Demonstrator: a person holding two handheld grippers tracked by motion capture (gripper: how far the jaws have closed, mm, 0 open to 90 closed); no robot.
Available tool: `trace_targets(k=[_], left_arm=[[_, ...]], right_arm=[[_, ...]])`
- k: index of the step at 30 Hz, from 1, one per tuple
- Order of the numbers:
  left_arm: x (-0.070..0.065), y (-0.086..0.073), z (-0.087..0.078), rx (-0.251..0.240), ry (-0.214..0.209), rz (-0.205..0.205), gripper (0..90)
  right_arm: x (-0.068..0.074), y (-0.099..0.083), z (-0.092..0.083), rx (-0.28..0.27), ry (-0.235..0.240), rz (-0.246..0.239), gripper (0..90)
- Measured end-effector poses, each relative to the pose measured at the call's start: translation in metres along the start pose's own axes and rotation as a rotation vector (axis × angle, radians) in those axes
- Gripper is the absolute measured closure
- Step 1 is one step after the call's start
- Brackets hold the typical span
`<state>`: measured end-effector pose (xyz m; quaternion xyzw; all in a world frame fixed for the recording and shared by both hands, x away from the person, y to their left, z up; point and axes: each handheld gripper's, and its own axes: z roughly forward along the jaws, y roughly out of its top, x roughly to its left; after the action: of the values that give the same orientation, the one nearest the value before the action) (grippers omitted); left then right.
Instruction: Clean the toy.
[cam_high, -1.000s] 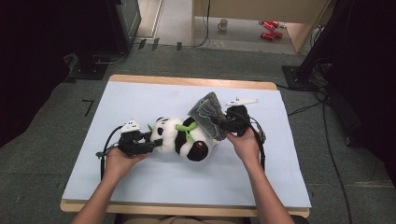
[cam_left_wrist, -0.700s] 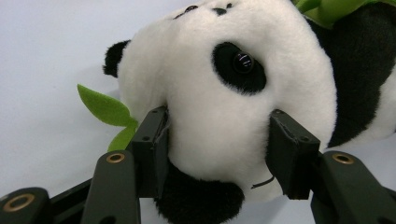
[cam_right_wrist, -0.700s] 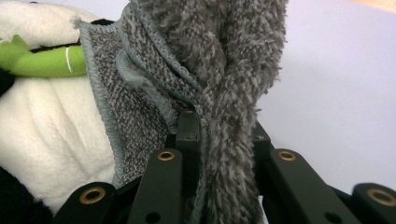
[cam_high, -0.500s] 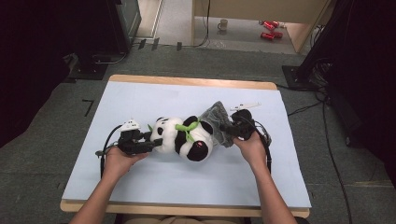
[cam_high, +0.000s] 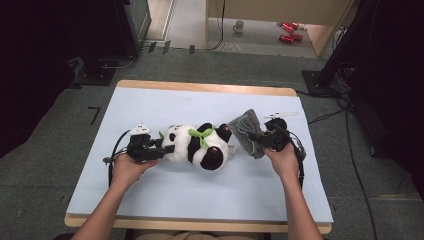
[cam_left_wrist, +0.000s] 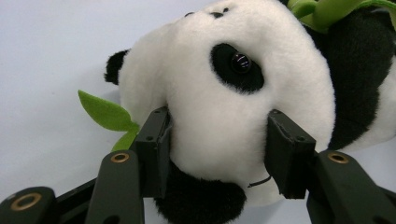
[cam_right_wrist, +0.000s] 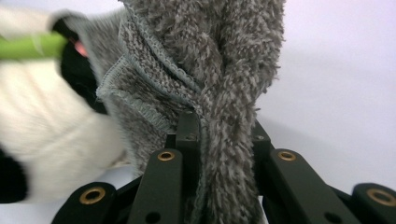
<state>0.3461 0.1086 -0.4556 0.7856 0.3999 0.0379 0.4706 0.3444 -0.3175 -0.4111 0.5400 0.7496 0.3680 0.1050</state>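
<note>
Two tools are working mid-table (cam_high: 150, 215): the left tool (cam_left_wrist: 217, 154) is squeezing the soft panda's (cam_high: 197, 146) yielding head, while the right tool (cam_right_wrist: 219, 140) is pinching the light, limp grey cloth (cam_high: 246, 129) beside it.

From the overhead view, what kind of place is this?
Probably a lab or workshop recording corner, not a home: a bare table under a pale sheet, cables trailing over grey carpet, dark equipment stands at the edges, and a mug left on the floor behind.
</note>
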Motion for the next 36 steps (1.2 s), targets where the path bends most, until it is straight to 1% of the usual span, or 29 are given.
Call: trace_targets(k=[2,3,4,6,9,14,17,22,24,26,28,30,32,35,36], left_arm=[[0.001,0.002,0.001,-0.001,-0.001,-0.006,48.2],[0.001,0.003,0.001,-0.004,-0.002,-0.009,48.3],[0.001,0.003,0.002,-0.002,-0.001,-0.01,48.4],[0.001,0.005,0.002,0.0,-0.001,-0.014,48.8],[0.002,0.006,0.002,0.004,-0.001,-0.013,49.2],[0.001,0.006,0.003,0.003,0.001,-0.016,50.3],[0.0,0.006,0.003,0.003,0.003,-0.014,50.4],[0.0,0.006,0.003,0.001,0.003,-0.019,50.4],[0.0,0.006,0.003,0.002,0.004,-0.018,50.4],[0.0,0.006,0.003,0.003,0.007,-0.016,50.4],[0.0,0.006,0.003,0.007,0.008,-0.014,50.4],[-0.001,0.006,0.003,0.013,0.01,-0.003,50.5],[-0.002,0.006,0.003,0.017,0.015,0.008,50.5],[-0.002,0.006,0.003,0.015,0.013,0.014,50.6],[-0.002,0.006,0.003,0.014,0.013,0.015,50.5]], right_arm=[[0.0,0.002,-0.011,-0.034,0.02,0.019,74.8],[0.002,0.004,-0.016,-0.049,0.029,0.02,74.8],[0.006,0.006,-0.022,-0.066,0.04,0.015,74.8],[0.013,0.008,-0.027,-0.076,0.054,0.0,74.8],[0.028,0.013,-0.034,-0.09,0.091,-0.023,74.8],[0.054,0.019,-0.037,-0.086,0.143,-0.073,74.8],[0.066,0.022,-0.038,-0.09,0.177,-0.089,74.7],[0.093,0.027,-0.042,-0.107,0.232,-0.149,74.7],[0.103,0.027,-0.042,-0.108,0.253,-0.172,74.7],[0.113,0.026,-0.037,-0.092,0.267,-0.197,74.2],[0.12,0.023,-0.029,-0.064,0.269,-0.23,73.7],[0.124,0.019,-0.02,-0.041,0.245,-0.266,73.9],[0.125,0.016,-0.015,-0.03,0.235,-0.28,74.8],[0.125,0.013,-0.012,-0.019,0.193,-0.303,75.2],[0.123,0.012,-0.012,-0.019,0.188,-0.303,75.3]])
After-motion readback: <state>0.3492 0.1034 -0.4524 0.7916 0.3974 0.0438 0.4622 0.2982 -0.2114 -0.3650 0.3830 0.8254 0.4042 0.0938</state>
